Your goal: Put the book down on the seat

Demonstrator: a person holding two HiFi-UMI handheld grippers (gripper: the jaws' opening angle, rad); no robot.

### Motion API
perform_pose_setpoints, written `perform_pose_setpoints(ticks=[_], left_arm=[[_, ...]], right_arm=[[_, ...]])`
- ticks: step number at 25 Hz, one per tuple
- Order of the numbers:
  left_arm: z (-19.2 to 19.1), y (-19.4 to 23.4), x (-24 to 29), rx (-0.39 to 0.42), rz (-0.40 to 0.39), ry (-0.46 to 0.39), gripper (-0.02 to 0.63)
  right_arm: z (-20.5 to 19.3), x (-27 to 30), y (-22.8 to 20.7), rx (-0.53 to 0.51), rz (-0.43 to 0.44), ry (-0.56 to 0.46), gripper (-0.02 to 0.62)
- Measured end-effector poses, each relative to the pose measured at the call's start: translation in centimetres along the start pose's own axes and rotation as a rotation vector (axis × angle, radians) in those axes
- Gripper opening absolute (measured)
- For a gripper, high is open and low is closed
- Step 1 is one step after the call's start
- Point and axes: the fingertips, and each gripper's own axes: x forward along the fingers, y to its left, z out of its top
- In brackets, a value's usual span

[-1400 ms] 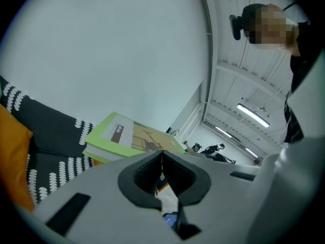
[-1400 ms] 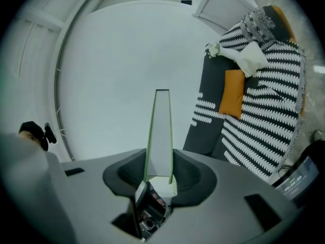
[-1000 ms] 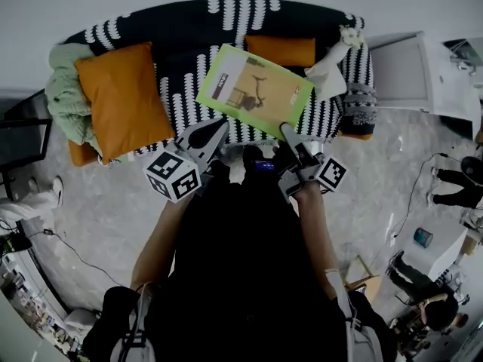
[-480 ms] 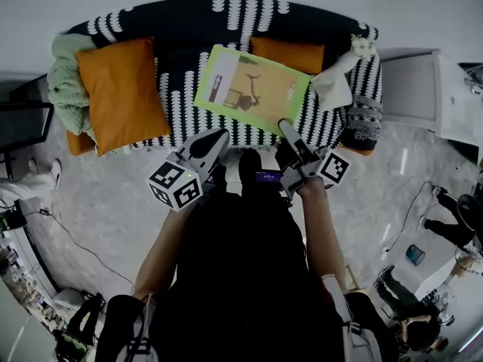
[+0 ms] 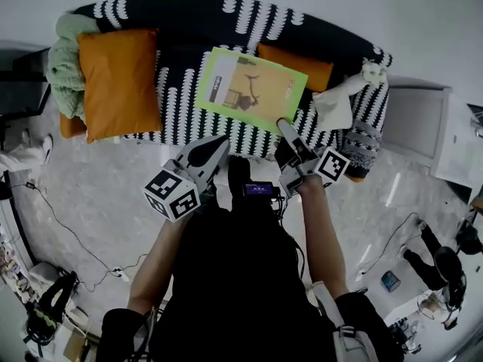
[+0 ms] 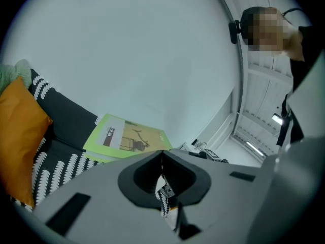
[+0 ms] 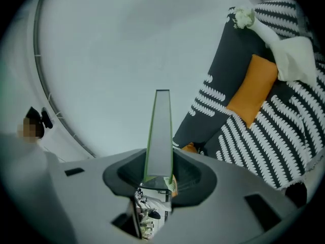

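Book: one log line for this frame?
phase: placing | right gripper: shut on book | left gripper: shut, empty | book: over sofa seat, not released

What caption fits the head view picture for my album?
Right gripper grips a green book by its edge at the striped sofa; left gripper is shut and empty.

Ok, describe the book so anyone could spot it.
Find the black-and-white patterned sofa. Over its seat, between a large orange cushion and a small orange cushion, is a lime-green book. Unlike them it is flat, its edge held by the right gripper.
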Motion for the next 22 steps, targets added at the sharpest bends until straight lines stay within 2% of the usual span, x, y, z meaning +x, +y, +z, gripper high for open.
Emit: perform_pose_setpoints(ticks=[5,10,18,22], left_arm=[[-0.1,0.6,0.7,-0.030,0.065,-0.043,0.014],[0.1,1.7,1.1,-0.049,0.110,-0.072,0.014],[-1.2,4.8,3.5,-0.052,0.106,-0.050,0.014],[-2.7,9.0,4.5,-0.082,0.104,-0.036,0.014]], right_arm=[[2.3,1.9,-2.2,-0.032,-0.003,0.073,0.155],[2.6,4.8,-4.4,-0.025,0.001,0.132,0.155],[1.1,7.7,-9.2,0.043,-0.017,0.148,0.155],[0.0,9.6,-12.0,0.060,-0.029,0.141,0.155]])
